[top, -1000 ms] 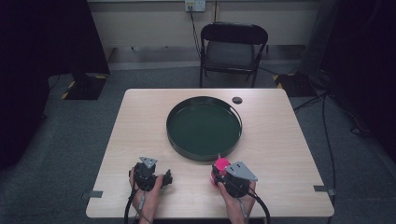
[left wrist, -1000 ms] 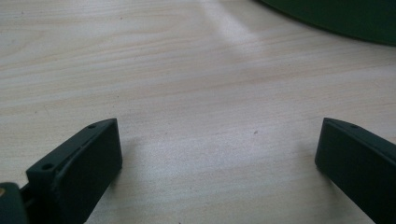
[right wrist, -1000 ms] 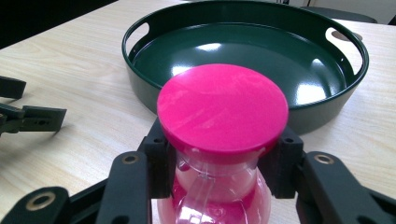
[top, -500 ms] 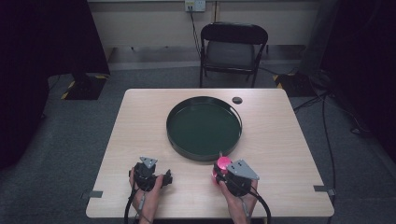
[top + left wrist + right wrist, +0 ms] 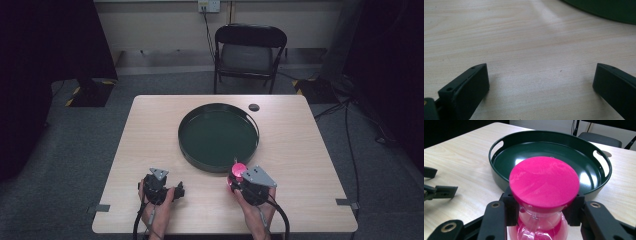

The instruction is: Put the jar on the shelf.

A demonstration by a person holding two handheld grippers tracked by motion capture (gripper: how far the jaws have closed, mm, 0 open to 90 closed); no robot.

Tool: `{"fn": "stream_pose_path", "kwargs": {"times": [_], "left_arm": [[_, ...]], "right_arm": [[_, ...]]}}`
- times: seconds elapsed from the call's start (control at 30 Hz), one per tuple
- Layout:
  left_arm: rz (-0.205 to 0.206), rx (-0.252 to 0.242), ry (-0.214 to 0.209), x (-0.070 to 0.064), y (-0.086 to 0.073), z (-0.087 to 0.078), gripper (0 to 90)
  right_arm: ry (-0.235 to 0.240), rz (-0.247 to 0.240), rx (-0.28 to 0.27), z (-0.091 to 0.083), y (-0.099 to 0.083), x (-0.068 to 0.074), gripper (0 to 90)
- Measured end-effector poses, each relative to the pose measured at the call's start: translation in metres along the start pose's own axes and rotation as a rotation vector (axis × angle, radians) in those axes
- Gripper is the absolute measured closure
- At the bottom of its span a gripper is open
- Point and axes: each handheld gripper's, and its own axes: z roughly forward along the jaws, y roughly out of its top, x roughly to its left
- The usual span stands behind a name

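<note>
Right gripper [image 5: 541,212]: jaws pressed onto a pink hourglass-shaped timer [image 5: 544,180], pads clamped just under its flat round pink cap, one on each side of the clear waist. Timer upright, pink fill visible in the lower bulb. In high view, right gripper [image 5: 239,181] near the table's front edge, timer [image 5: 238,169] just beside the near rim of the round dark green tray [image 5: 218,165]; touching the rim or not, cannot tell. Tray [image 5: 499,176] with cut-out handles, interior bare.

Left gripper [image 5: 541,82]: jaws spread wide, nothing between them, bare light wood table [image 5: 524,45] underneath. Tips low over the tabletop; contact cannot be told. In high view, left gripper [image 5: 176,190] at front left of table [image 5: 150,130], well apart from the tray.

Small black disc [image 5: 254,107] on the table beyond the tray's far right rim.
</note>
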Motion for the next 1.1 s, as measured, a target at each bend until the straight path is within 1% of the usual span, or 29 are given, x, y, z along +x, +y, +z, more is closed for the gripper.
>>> {"fn": "stream_pose_path", "kwargs": {"times": [0.03, 0.1, 0.17, 0.2, 0.4, 0.53, 0.63, 0.73, 0.93, 1.1], "left_arm": [[0.0, 0.0, 0.0, 0.0, 0.0, 0.0, 0.0], [0.0, 0.0, 0.0, 0.0, 0.0, 0.0, 0.0], [0.0, 0.0, 0.0, 0.0, 0.0, 0.0, 0.0], [0.0, 0.0, 0.0, 0.0, 0.0, 0.0, 0.0], [0.0, 0.0, 0.0, 0.0, 0.0, 0.0, 0.0], [0.0, 0.0, 0.0, 0.0, 0.0, 0.0, 0.0], [0.0, 0.0, 0.0, 0.0, 0.0, 0.0, 0.0], [0.0, 0.0, 0.0, 0.0, 0.0, 0.0, 0.0], [0.0, 0.0, 0.0, 0.0, 0.0, 0.0, 0.0], [0.0, 0.0, 0.0, 0.0, 0.0, 0.0, 0.0]], "right_arm": [[0.011, -0.003, -0.006, 0.001, 0.004, -0.002, 55.1], [0.009, -0.017, -0.002, 0.002, 0.009, -0.003, 55.1], [0.012, -0.017, -0.003, 0.002, 0.012, -0.004, 55.1], [0.024, -0.014, -0.004, 0.004, 0.017, -0.005, 55.1], [0.019, -0.029, -0.01, 0.009, 0.027, -0.008, 55.1], [0.008, -0.022, -0.013, 0.015, 0.032, -0.013, 55.1], [0.012, -0.01, -0.017, 0.019, 0.036, -0.017, 55.1], [0.009, -0.014, -0.022, 0.022, 0.043, -0.02, 55.1], [0.007, -0.031, -0.011, 0.029, 0.054, -0.023, 55.1], [0.003, -0.057, -0.018, 0.035, 0.067, -0.024, 55.2]]}}
